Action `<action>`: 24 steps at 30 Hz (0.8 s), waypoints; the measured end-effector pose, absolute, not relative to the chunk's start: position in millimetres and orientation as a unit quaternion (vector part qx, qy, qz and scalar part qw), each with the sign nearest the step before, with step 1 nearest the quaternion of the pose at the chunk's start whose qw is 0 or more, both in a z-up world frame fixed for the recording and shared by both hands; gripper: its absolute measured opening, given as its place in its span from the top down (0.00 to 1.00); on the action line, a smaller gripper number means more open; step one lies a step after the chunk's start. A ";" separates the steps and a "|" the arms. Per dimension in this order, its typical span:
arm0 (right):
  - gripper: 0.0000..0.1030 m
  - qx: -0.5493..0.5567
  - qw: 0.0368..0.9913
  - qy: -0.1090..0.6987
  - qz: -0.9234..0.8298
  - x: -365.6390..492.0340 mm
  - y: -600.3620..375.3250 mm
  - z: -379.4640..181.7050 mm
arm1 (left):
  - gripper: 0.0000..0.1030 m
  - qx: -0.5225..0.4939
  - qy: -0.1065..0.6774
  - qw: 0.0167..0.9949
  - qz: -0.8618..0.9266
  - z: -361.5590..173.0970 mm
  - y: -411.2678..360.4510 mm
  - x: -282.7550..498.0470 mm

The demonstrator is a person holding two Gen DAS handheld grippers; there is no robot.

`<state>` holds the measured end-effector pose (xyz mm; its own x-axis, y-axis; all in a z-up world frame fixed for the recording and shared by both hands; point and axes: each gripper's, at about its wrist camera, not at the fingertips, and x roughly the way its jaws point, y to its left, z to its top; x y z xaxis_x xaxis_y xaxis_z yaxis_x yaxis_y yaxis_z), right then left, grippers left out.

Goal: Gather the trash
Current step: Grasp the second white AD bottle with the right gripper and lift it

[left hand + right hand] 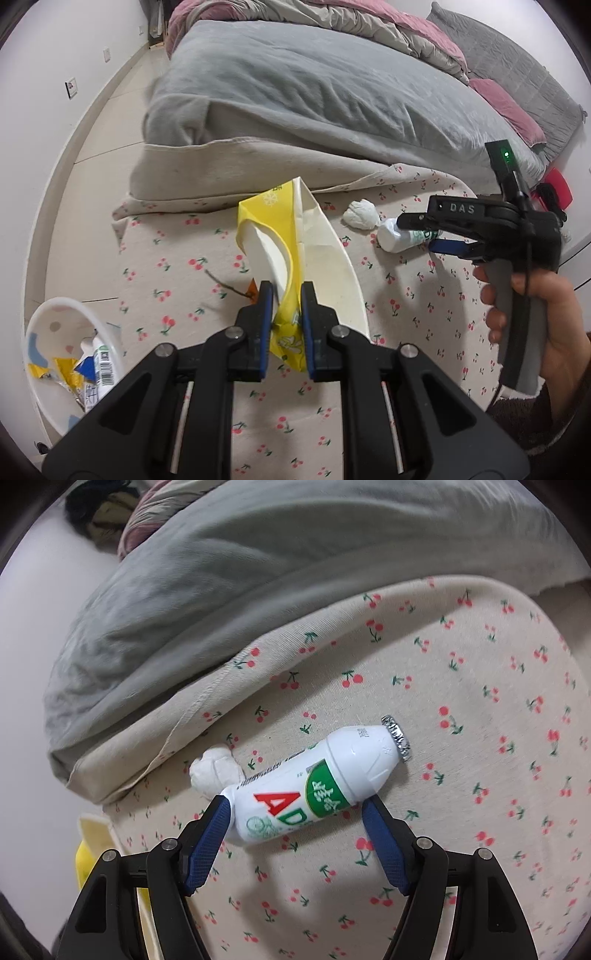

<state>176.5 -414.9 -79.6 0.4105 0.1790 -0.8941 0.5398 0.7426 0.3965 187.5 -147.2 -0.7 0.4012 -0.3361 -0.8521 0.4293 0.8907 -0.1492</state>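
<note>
Left wrist view first: the left tongs point(287, 314) are pinched shut on the bottom corner of a yellow paper bag point(286, 236), which sticks up off the cherry-print sheet point(184, 266) on the bed. It's thin, floppy paper, weighs next to nothing I'd guess, so a corner pinch should do (it might tear if yanked). A white bin point(55, 354) with scraps already in it sits at lower left. The right tongs point(417, 232), marked "DAS", hang over a small white bottle point(391, 236) beside a crumpled tissue point(362, 214). Right wrist view: those tongs point(295, 812) stand wide, straddling the bottle point(314, 782) without squeezing it. It's lying on the sheet, with red "AD" lettering, a green badge and a foil cap. Light, smooth plastic, probably slippery; I'd grab it mid-body.
</note>
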 end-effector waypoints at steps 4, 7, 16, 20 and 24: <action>0.27 0.361 0.770 0.512 -0.120 177.5 -424.0 -84.5 | 0.84 0.036 0.491 0.839 -0.231 6.7 -136.3 182.5; 0.27 0.370 0.770 0.506 -0.119 175.4 -430.0 -87.3 | 0.84 0.025 0.485 0.843 -0.233 11.7 -130.5 180.4; 0.64 0.343 0.783 0.509 -0.098 182.0 -422.2 -95.0 | 0.84 -0.022 0.465 0.852 -0.239 24.4 -115.9 172.8; 0.64 0.328 0.790 0.512 -0.081 179.3 -412.0 -86.3 | 0.84 -0.022 0.460 0.856 -0.236 26.3 -108.0 170.4; 0.64 0.315 0.804 0.501 -0.057 169.8 -402.9 -68.6 | 0.85 -0.027 0.456 0.859 -0.231 27.8 -96.9 167.9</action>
<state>169.8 -402.9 -68.6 0.4923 0.2245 -0.8410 0.4072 0.7945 0.4505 167.9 -96.9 27.9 0.4774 -0.4217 -0.7709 0.3717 0.8919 -0.2576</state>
